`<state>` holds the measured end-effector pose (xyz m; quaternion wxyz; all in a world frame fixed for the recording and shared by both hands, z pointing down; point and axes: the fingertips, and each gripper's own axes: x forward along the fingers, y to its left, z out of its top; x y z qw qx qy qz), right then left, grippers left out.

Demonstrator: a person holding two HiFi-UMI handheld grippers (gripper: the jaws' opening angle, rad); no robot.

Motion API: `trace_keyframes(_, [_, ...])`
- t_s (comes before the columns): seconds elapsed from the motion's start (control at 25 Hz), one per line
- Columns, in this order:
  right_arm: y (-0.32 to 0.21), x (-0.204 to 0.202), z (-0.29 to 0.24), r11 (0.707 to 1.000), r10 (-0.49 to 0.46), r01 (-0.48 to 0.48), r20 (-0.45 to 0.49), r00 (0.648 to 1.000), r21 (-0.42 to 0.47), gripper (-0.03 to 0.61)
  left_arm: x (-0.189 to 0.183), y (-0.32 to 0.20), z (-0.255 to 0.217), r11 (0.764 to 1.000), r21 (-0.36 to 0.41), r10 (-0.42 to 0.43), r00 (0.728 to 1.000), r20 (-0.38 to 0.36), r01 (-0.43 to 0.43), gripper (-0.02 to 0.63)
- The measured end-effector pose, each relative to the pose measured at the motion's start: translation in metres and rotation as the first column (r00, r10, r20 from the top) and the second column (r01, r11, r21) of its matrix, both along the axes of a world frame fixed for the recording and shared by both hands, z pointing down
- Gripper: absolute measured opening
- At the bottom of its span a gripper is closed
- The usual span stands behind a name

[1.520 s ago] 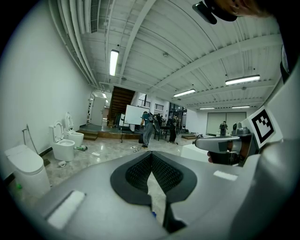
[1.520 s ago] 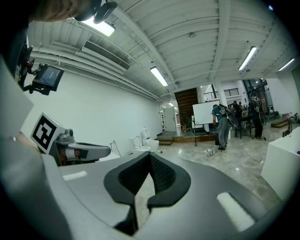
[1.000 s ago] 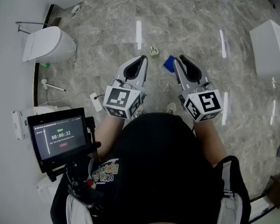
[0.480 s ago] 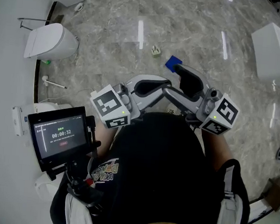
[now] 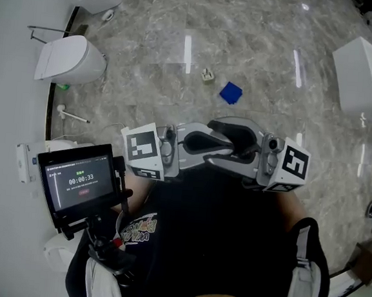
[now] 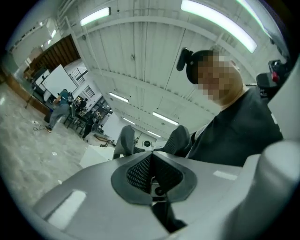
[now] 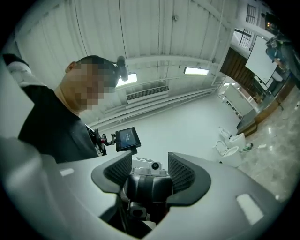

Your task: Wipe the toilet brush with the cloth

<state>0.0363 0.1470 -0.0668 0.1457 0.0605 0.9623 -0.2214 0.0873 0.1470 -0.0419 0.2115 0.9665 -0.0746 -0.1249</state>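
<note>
Right fingers (image 5: 239, 135), closing, half-hide left gripper (image 6: 151, 166).

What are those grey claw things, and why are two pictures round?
They are two pinching tools, one in each of a person's hands. The downward picture comes from a camera on the person's head; each round one comes from a camera riding on a tool. The left gripper is shut and empty. The right gripper faces it; its jaws have just swung open, then eased in slightly, with the left one's tip in the gap, seemingly unpinched. On the floor lie a blue cloth and, near a toilet, what looks like the toilet brush.
</note>
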Motion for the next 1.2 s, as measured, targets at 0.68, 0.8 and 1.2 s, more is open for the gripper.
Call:
trace_keyframes(0.68, [0.039, 0.018, -0.040, 0.994, -0.065, 0.047, 0.185, 0.980, 0.101, 0.227, -0.016, 0.042, -0.011, 0.986, -0.073, 0.129, 0.957, -0.259, -0.152, 0.009])
trace_keyframes(0.8, [0.007, 0.011, -0.029, 0.999, 0.034, -0.035, 0.149, 0.988, 0.001, 0.232, -0.010, 0.007, -0.026, 0.970, -0.177, 0.111, 0.952, -0.285, -0.167, 0.012])
trace_keyframes(1.2, [-0.124, 0.021, 0.061, 0.770, 0.637, -0.594, -0.323, 0.700, 0.232, 0.172, -0.103, -0.136, 0.078, 0.749, -0.078, -0.613, 0.733, 0.295, 0.658, 0.012])
